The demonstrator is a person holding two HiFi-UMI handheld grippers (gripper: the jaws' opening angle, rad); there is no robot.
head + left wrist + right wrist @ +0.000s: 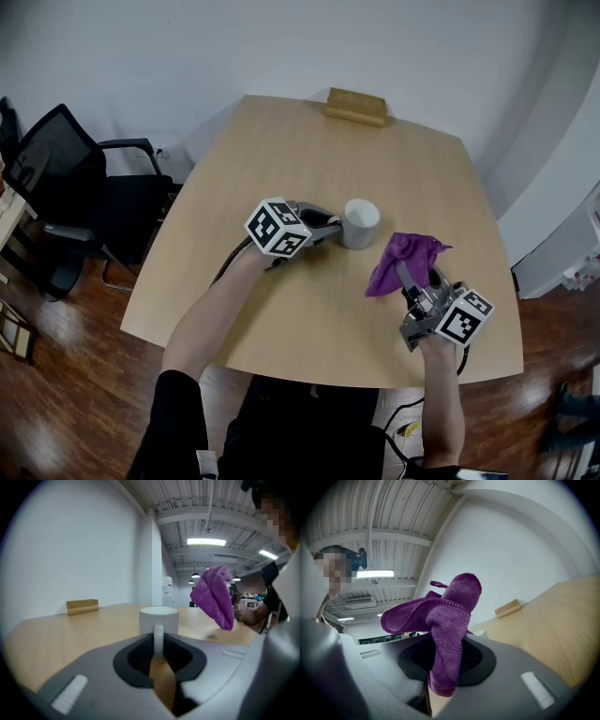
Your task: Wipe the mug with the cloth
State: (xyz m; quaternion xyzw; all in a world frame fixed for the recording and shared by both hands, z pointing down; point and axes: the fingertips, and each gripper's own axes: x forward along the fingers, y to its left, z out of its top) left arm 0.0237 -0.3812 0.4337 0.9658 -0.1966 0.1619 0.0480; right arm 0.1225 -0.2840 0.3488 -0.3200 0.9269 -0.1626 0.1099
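A white mug (360, 223) stands upright on the wooden table (300, 319), near its middle. My left gripper (335, 227) reaches it from the left, and its jaws grip the mug's handle (158, 638); the mug's body (159, 617) stands just beyond the jaws. My right gripper (407, 277) is to the right of the mug, raised off the table and shut on a purple cloth (405, 255). The cloth (443, 620) sticks up from the jaws and flops over in folds. In the left gripper view the cloth (215, 597) hangs to the right of the mug, apart from it.
A small wooden block (356, 106) lies at the table's far edge. A black office chair (66, 187) stands on the floor to the left of the table. A white wall runs behind the table.
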